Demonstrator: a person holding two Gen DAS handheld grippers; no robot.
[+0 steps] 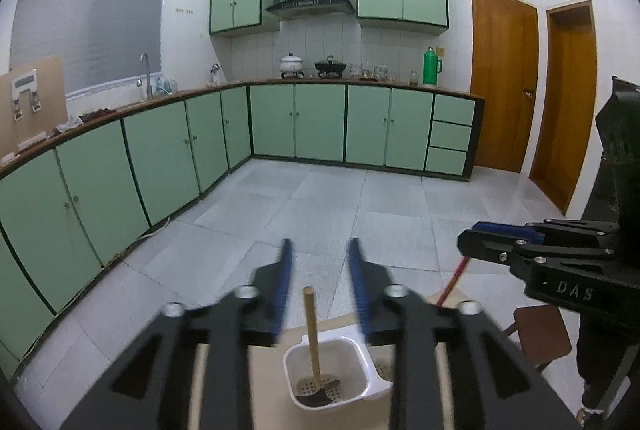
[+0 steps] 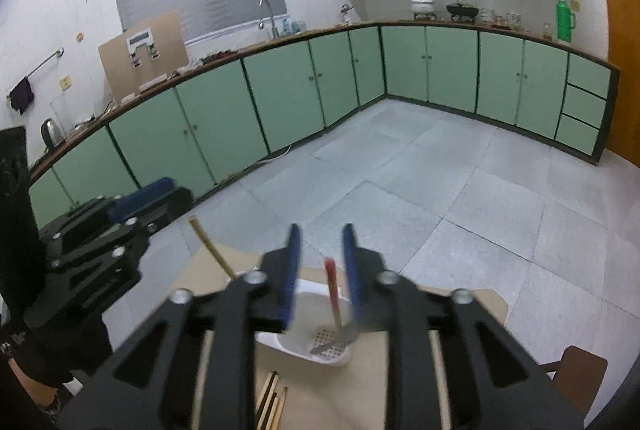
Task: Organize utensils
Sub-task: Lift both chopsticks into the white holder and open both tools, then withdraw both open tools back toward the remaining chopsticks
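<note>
A white perforated utensil holder [image 1: 326, 374] stands on a light wooden table [image 1: 264, 370]. In it stands a wooden-handled utensil [image 1: 311, 330], upright below my open, empty left gripper [image 1: 320, 250]. In the right wrist view the holder [image 2: 320, 346] also holds a red-handled utensil [image 2: 333, 290] just below my open, empty right gripper [image 2: 322, 238]. The wooden handle [image 2: 210, 246] leans to the left there. Several chopsticks [image 2: 272, 406] lie on the table in front of the holder. The right gripper also shows in the left wrist view [image 1: 520, 242], and the left gripper shows in the right wrist view [image 2: 132, 206].
A brown chair seat [image 1: 540, 338] stands to the right of the table. Green cabinets [image 1: 300, 122] with a counter line the far walls. Two wooden doors [image 1: 504, 78] are at the right. Grey floor tiles [image 1: 320, 206] lie beyond the table.
</note>
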